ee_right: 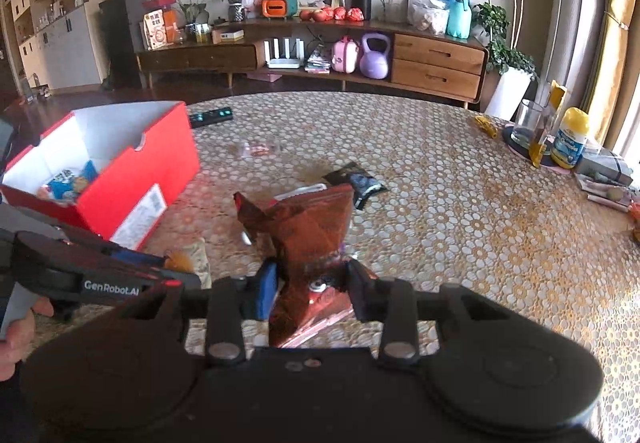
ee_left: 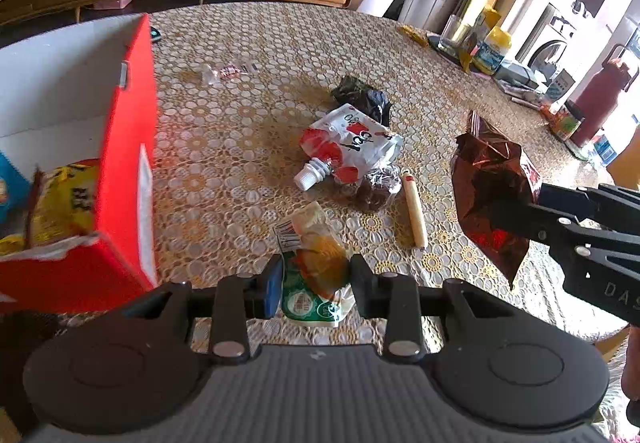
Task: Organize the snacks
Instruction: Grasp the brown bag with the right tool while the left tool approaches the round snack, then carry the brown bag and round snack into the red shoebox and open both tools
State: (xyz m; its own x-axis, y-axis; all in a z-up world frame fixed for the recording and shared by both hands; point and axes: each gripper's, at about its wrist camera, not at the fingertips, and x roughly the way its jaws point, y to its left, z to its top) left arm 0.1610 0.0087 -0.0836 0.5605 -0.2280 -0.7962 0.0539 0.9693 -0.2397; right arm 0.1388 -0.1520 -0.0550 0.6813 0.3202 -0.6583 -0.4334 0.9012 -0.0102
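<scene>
The right gripper [ee_right: 312,283] is clenching a crinkled red-brown snack bag [ee_right: 308,227] aloft, right of the red box [ee_left: 124,163]. The left gripper [ee_left: 316,279] is straddling a green-and-white packet [ee_left: 316,275], grip uncertain. Best carried level over the box's rim before letting go.

A: Where is there free room on the worktop [ee_right: 460,211]?

B: The right half is bare cloth, from the middle out to the glass [ee_right: 527,125] and yellow-capped bottle [ee_right: 570,143] at the far right edge.

A: And on the left?

B: The red box [ee_left: 124,171] stands there with its top open. Its tall wall blocks a low sideways path, and the left tool [ee_left: 316,283], shut on a green-and-white packet [ee_left: 316,275], sits just beside that wall.

A: The middle?

B: Crowded: a spouted pouch [ee_left: 352,147], a dark wrapper [ee_left: 362,97] and a sausage stick [ee_left: 415,213] lie close together. The right tool [ee_right: 312,285] holds a brown foil bag [ee_right: 308,227] above them.
</scene>
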